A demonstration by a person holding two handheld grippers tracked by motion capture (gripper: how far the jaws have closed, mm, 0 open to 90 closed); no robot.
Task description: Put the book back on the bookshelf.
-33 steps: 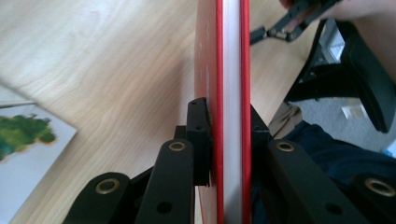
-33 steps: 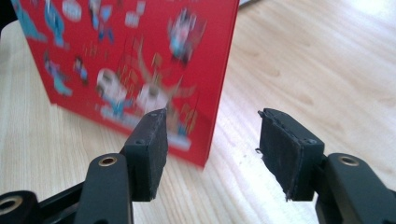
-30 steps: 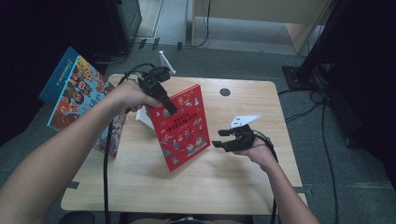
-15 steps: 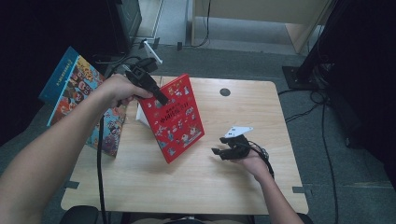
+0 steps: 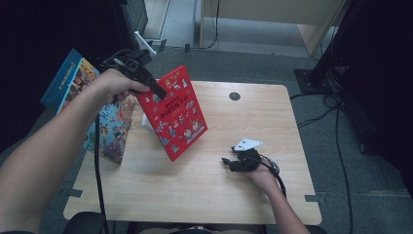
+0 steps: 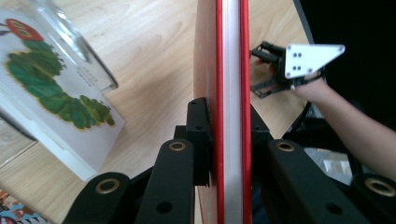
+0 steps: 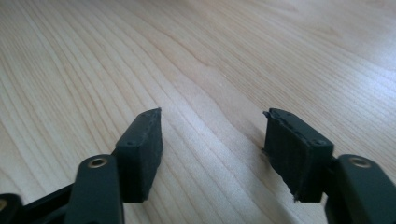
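My left gripper (image 5: 158,90) pinches the thin red picture book (image 5: 174,113) by its far top edge, tilted above the wooden desk (image 5: 204,185); my right gripper (image 7: 212,154), fingers just opening on nothing, sits near right.

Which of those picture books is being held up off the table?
The red book, clamped in the left gripper; the colourful books sit at the table's left edge.

The table (image 5: 214,195) is pale wood, matt, with fine grain. The red book (image 5: 174,114) has a glossy card cover and white paper page edges (image 6: 232,93). The caterpillar book (image 6: 56,98) is smooth and glossy. The gripper pads (image 7: 142,151) are matt black ribbed rubber or plastic, with brass-coloured rivets. The plate (image 6: 308,58) is matt pale grey.
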